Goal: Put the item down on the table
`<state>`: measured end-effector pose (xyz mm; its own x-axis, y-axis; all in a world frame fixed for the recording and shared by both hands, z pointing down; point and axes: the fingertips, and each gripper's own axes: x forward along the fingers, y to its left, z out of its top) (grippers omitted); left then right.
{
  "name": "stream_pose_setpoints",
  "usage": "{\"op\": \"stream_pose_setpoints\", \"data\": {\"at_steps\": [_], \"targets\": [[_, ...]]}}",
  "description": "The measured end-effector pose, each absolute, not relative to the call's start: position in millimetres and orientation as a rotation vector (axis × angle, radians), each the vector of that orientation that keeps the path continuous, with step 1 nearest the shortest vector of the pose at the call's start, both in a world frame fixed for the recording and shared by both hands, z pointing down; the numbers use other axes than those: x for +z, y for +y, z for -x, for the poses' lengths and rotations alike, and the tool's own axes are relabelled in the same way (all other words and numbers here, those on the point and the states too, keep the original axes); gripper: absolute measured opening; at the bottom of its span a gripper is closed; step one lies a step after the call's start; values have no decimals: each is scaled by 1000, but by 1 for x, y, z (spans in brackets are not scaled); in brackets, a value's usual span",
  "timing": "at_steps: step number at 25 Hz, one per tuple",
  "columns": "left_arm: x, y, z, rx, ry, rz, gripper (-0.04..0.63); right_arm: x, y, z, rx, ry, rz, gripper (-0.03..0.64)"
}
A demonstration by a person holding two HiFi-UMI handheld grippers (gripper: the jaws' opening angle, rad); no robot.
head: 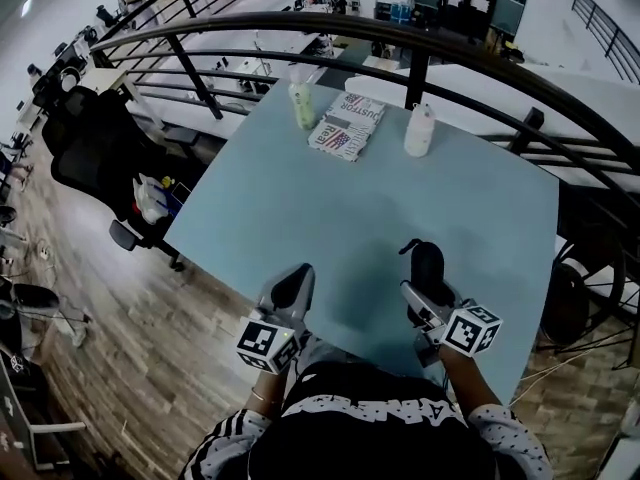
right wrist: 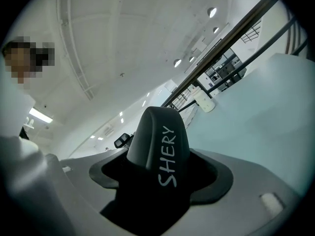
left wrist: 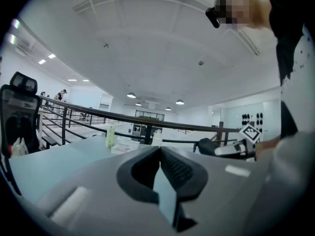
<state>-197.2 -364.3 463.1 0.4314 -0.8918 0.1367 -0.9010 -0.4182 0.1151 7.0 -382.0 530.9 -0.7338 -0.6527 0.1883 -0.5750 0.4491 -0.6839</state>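
A black, rounded item (right wrist: pixel 156 146) with white "SHERY" lettering sticks up from between the jaws of my right gripper (right wrist: pixel 157 183), which is shut on it. In the head view the black item (head: pixel 427 264) is over the near right part of the light blue table (head: pixel 300 198), held by the right gripper (head: pixel 426 294). Whether it touches the tabletop I cannot tell. My left gripper (head: pixel 298 282) hovers at the table's near edge. The left gripper view shows the left gripper (left wrist: pixel 160 154) shut, with nothing between its jaws.
At the table's far side stand a pale green bottle (head: pixel 303 104), printed packets (head: pixel 347 125) and a white bottle (head: pixel 419 130). A dark curved railing (head: pixel 420 43) runs behind the table. A black office chair (head: pixel 95 153) stands to the left on the wood floor.
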Motion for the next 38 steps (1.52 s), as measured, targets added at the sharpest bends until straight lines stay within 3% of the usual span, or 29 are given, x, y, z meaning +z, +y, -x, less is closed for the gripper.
{"op": "stream_pose_setpoints", "data": {"at_steps": [38], "targets": [[471, -413, 230, 116, -1412, -2607, 0, 615, -399, -14, -1184, 2601, 1632, 380]]}}
